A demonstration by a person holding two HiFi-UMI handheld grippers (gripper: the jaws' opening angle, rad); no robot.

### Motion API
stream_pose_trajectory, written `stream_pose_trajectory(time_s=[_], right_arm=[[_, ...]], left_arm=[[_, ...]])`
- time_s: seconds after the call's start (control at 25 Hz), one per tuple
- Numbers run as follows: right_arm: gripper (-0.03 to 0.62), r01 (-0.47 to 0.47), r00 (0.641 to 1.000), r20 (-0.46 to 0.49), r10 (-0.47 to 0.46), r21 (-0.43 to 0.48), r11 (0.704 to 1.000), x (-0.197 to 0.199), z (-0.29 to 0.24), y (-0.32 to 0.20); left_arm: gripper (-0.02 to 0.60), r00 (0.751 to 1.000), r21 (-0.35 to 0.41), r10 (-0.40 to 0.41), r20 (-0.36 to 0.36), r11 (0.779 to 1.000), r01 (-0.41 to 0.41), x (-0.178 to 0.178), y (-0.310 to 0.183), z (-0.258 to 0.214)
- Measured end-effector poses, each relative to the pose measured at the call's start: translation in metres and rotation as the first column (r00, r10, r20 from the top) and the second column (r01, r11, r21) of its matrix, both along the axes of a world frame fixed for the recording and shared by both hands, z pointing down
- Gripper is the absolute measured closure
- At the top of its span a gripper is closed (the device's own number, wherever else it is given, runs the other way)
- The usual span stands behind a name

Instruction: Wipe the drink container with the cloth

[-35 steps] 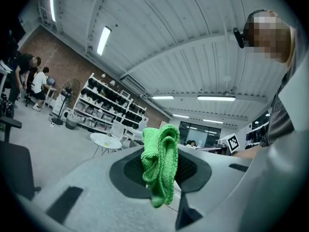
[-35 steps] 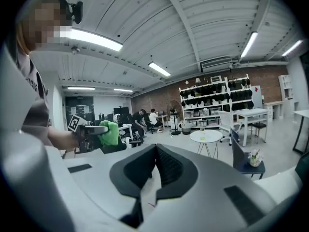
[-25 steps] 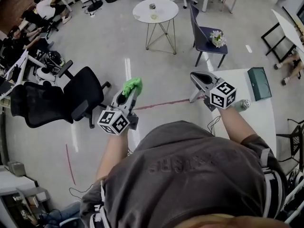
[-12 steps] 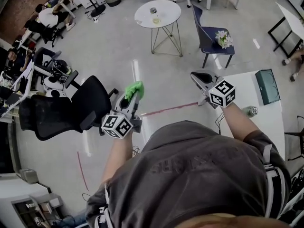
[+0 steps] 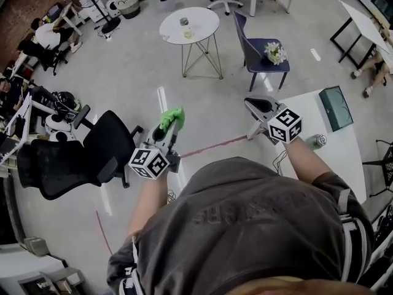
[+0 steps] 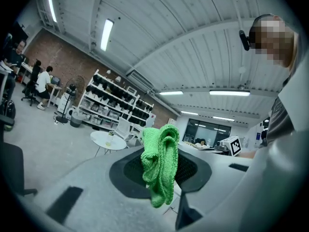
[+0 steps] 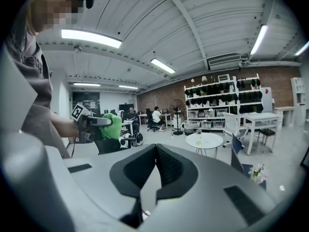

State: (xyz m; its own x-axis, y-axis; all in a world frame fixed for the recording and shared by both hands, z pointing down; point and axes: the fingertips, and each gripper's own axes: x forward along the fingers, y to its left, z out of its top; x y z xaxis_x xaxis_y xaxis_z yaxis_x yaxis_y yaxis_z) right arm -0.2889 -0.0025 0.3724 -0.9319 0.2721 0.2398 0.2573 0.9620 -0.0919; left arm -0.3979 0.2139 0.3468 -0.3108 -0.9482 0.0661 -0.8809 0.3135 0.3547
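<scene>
The left gripper (image 5: 166, 128) pinched the green cloth (image 5: 172, 117); the right gripper (image 5: 252, 104) was closed and empty, the container (image 5: 319, 140) on the table (image 5: 334, 158) nearby.

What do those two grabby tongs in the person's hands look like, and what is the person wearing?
Both the left tongs and the right tongs are grey plastic, narrowing toward the tip, with black ribbed pads inside. Each has a white cube at its back, printed with black square markers. The person wears a grey short-sleeved T-shirt with faint lettering.
</scene>
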Motion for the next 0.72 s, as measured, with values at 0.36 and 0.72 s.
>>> stream_pose_trajectory(time_s=[0.36, 0.72], right_arm=[[0.488, -0.152, 0.988, -0.012, 0.152, 0.013, 0.988, 0.061, 0.015, -0.057], [0.453, -0.488, 0.869, -0.073, 0.489, 0.037, 0.872, 0.217, 0.053, -0.148]], left_arm=[[0.489, 0.972, -0.042, 0.234, 0.003, 0.971, -0.234, 0.031, -0.102, 0.013], [0.489, 0.802, -0.14, 0.597, -0.032, 0.791, -0.595, 0.146, -0.259, 0.056]])
